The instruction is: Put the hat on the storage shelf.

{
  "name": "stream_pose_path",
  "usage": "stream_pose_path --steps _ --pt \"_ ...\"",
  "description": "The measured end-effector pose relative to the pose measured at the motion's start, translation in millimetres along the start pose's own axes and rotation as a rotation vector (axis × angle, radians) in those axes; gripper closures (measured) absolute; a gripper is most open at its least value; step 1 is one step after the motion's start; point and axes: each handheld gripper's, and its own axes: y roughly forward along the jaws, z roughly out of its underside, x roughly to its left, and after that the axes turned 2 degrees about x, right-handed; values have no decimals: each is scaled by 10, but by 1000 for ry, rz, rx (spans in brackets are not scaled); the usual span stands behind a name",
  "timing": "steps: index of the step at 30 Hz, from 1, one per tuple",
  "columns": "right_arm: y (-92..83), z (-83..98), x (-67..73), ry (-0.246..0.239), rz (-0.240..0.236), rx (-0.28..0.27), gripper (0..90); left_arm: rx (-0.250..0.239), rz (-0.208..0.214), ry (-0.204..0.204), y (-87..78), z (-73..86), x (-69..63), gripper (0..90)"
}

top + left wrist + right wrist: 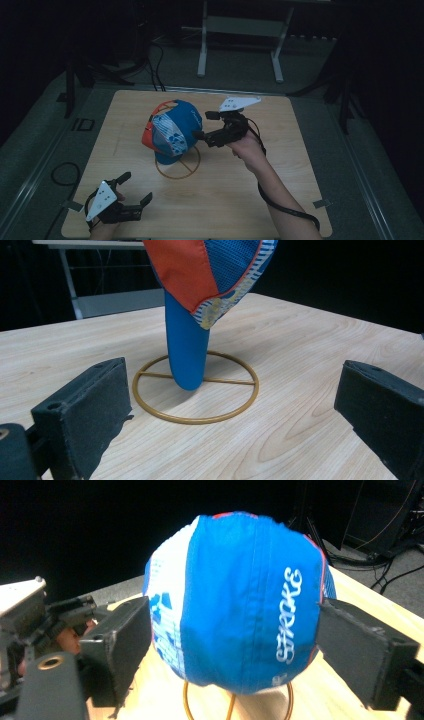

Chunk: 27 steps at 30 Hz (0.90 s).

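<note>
Cap point(210, 275) cut off by top edge in left gripper view; only lower crown and brim show. Stand point(235, 702) under cap point(240, 605) mostly hidden in right gripper view: just two gold wire bits at 6 o'clock, cut by bottom edge. In high view cap point(172, 130) covers stand's upright and ring's point(180, 170) 11 o'clock arc. Left gripper point(131, 191): hand behind it cut by bottom edge. Right forearm runs off bottom edge at 5 o'clock. Cap's white lettering too small to read in high view.

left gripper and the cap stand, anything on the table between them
Nothing: in the left gripper view, bare wood runs from the open left gripper to the stand's gold ring.
</note>
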Motion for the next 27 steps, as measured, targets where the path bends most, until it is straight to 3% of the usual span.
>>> stream_pose_path --steps 6,13,20,27 --pt "-7 207 52 -45 5 3 135 1 0 0 -1 5 1 19" --pt "57 476 109 -70 3 49 127 8 2 8 6 19 -6 19" --pt "62 699 136 -62 0 49 127 12 4 8 4 32 -9 19" --pt "109 1071 114 -39 4 68 128 25 9 12 16 48 -21 18"
